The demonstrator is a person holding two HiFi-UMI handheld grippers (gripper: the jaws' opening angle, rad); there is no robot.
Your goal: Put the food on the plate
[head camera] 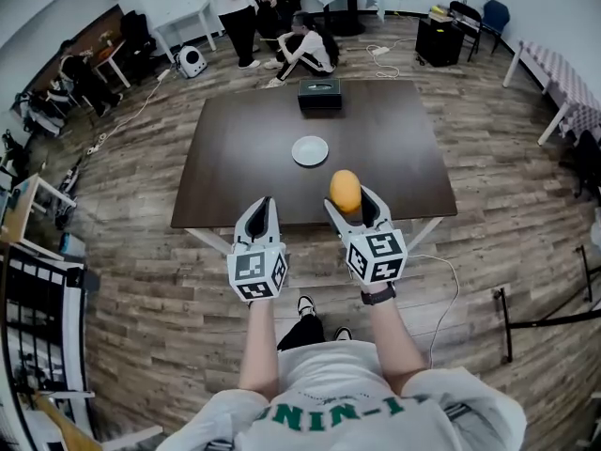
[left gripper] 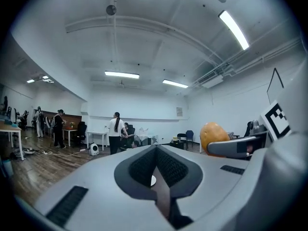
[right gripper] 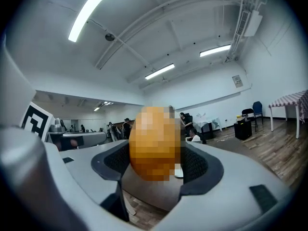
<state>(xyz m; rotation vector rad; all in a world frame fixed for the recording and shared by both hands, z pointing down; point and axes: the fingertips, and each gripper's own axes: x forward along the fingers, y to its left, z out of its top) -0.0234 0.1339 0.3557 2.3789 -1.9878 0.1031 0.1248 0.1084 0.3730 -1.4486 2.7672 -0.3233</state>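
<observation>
An orange oval piece of food [head camera: 345, 190] sits between the jaws of my right gripper [head camera: 348, 201], which is shut on it and holds it above the near edge of the dark table [head camera: 225, 177]. In the right gripper view the food [right gripper: 154, 146] fills the gap between both pads. A small white plate [head camera: 310, 150] lies empty at the table's middle, a little beyond and left of the food. My left gripper [head camera: 262, 207] hovers beside the right one at the near edge, shut with nothing in it [left gripper: 156, 154]. From the left gripper view the food [left gripper: 213, 134] shows at right.
A black box [head camera: 319, 94] stands at the table's far edge. Beyond the table are several people [head camera: 239, 7], white tables and chairs. Cables run over the wooden floor [head camera: 122, 252]. A black stand [head camera: 526, 322] is at the right.
</observation>
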